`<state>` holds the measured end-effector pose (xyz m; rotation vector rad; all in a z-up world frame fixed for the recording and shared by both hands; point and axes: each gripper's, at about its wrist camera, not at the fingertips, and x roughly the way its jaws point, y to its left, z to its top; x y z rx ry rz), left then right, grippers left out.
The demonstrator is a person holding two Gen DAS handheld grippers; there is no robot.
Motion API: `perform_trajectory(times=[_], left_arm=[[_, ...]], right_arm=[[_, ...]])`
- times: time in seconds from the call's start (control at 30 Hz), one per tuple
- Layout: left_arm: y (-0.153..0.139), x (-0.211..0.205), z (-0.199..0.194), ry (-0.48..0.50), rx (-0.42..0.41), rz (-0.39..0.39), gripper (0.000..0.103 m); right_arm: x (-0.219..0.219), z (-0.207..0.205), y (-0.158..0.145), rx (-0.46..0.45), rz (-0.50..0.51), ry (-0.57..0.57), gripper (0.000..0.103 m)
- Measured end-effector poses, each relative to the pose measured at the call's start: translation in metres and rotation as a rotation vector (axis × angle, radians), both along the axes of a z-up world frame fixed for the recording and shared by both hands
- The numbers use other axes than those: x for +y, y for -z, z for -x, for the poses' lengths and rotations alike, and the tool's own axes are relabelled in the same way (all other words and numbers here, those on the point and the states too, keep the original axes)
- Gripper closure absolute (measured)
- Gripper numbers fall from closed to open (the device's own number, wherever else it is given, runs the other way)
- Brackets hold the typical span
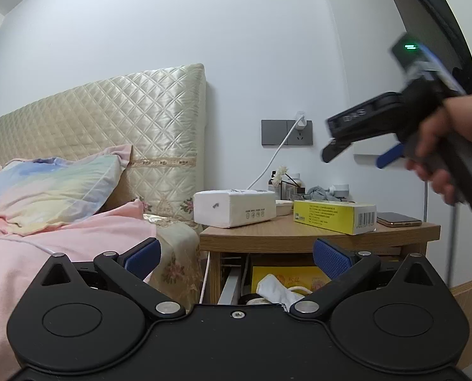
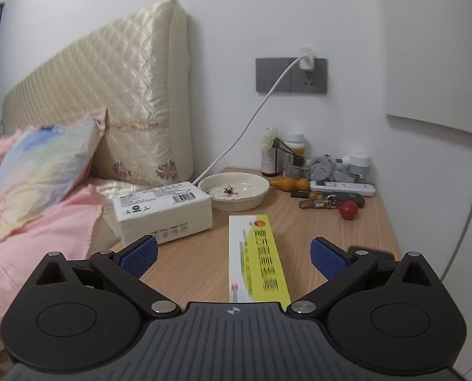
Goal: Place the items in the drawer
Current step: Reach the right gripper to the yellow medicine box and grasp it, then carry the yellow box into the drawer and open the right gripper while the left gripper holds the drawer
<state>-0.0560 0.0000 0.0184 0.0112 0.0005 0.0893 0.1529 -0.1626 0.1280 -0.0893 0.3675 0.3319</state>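
left gripper (image 1: 236,255): fingers spreading wide, holding nothing, facing the open drawer (image 1: 232,285).
right gripper (image 2: 234,255): fingers spreading wide, empty.
yellow box (image 2: 258,260): lying on the nightstand (image 2: 191,254), at 12 o'clock between the right fingers.

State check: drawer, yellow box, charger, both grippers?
drawer: open, face mask and yellow packet inside
yellow box: lying flat on nightstand, not gripped
charger: plugged into wall socket
left gripper: open, empty
right gripper: open, straddling yellow box, above it

Quilted headboard (image 2: 134,95), pillow (image 2: 42,171) — wall socket (image 2: 291,75) (charger plugged in).
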Motion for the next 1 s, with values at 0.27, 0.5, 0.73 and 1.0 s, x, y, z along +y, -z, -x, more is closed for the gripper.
perform_trajectory(times=[0.27, 0.5, 0.73, 1.0], left_arm=[[-0.001, -0.002, 0.002, 0.027, -0.009, 0.000, 0.001], [-0.002, 0.006, -0.005, 0.023, 0.000, 0.012, 0.001], [-0.001, 0.021, -0.015, 0.002, 0.071, 0.089, 0.001], [-0.002, 0.019, -0.011, 0.025, 0.067, 0.107, 0.001]], right_arm=[[0.023, -0.065, -0.008, 0.064, 0.082, 0.047, 0.000], [0.025, -0.096, 0.003, 0.181, 0.145, 0.013, 0.003], [0.034, -0.105, 0.019, 0.275, 0.193, -0.043, 0.021], [0.037, -0.108, 0.029, 0.305, 0.210, -0.048, 0.046]])
